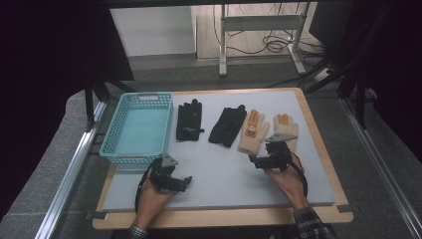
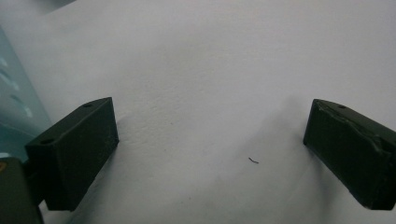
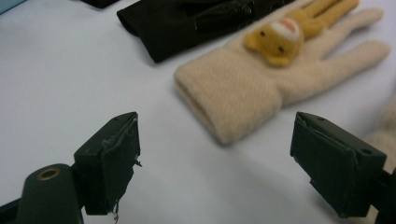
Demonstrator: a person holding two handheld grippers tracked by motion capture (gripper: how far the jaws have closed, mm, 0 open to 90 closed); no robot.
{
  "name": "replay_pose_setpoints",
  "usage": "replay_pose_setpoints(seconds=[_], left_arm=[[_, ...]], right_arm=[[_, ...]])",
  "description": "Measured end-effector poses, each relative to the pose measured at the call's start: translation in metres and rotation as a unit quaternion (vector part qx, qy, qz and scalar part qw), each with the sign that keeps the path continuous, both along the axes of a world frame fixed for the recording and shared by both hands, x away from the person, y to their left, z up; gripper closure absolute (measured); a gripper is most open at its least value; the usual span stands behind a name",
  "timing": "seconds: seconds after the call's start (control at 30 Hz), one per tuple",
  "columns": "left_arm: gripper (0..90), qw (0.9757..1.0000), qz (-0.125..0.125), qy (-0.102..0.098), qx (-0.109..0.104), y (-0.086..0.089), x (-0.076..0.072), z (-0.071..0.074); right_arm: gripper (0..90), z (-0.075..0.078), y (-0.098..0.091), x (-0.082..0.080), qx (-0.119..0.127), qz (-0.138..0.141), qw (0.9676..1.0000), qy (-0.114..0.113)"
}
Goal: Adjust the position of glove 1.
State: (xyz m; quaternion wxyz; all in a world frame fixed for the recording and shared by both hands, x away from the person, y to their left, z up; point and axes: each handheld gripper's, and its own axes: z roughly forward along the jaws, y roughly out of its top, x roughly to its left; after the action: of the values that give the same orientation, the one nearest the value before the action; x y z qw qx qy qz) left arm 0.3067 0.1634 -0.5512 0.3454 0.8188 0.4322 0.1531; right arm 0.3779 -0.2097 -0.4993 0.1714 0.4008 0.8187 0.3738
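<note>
the right tool (image 1: pixel 271 155) hovers low over the surface (image 1: pixel 224 174) with its jaws spread wide and nothing between them. in the right gripper view its jaws frame the cuff of a cream knitted glove with a small bear face (image 3: pixel 275 70), which lies flat just ahead, close but not touching. a second cream glove (image 1: pixel 285 128) lies just beside the first, partly under the tool in the high view. the left tool (image 1: pixel 171 180) is also wide open and empty, resting near the front of the surface above bare grey mat, just beside the near corner of the turquoise basket (image 1: pixel 112 137).

farther out, two black gloves (image 1: pixel 189 122) (image 1: pixel 228 126) lie side by side between the basket and the cream pair. the basket holds nothing that can be seen.

judging by this layout, the work looks to be at its very start: all four gloves are still on the surface, none gripped, none in the basket. the first grasp, likely on the bear glove's cuff, is not yet made.
</note>
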Motion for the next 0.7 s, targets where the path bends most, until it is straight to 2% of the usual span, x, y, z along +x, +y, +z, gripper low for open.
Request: replay_pose_setpoints(seconds=[0.1,0.2,0.37,0.4,0.7], left_arm=[[3.3,1.0000,0.000,0.000,0.000,0.000,0.000,0.000],[3.3,1.0000,0.000,0.000,0.000,0.000,0.000,0.000],[3.3,1.0000,0.000,0.000,0.000,0.000,0.000,0.000],[3.3,1.0000,0.000,0.000,0.000,0.000,0.000,0.000],[3.3,1.0000,-0.003,0.000,0.003,0.001,0.000,0.000]], right_arm=[[16.7,0.004,0.008,0.009,-0.008,0.000,1.0000,0.002],[18.8,0.008,0.016,0.019,-0.010,0.012,0.9999,0.006],[25.4,0.010,0.031,0.042,-0.019,0.024,0.9995,0.005],[25.4,0.010,0.031,0.042,-0.019,0.024,0.9995,0.005],[33.5,0.012,0.054,0.075,-0.025,0.034,0.9991,0.008]])
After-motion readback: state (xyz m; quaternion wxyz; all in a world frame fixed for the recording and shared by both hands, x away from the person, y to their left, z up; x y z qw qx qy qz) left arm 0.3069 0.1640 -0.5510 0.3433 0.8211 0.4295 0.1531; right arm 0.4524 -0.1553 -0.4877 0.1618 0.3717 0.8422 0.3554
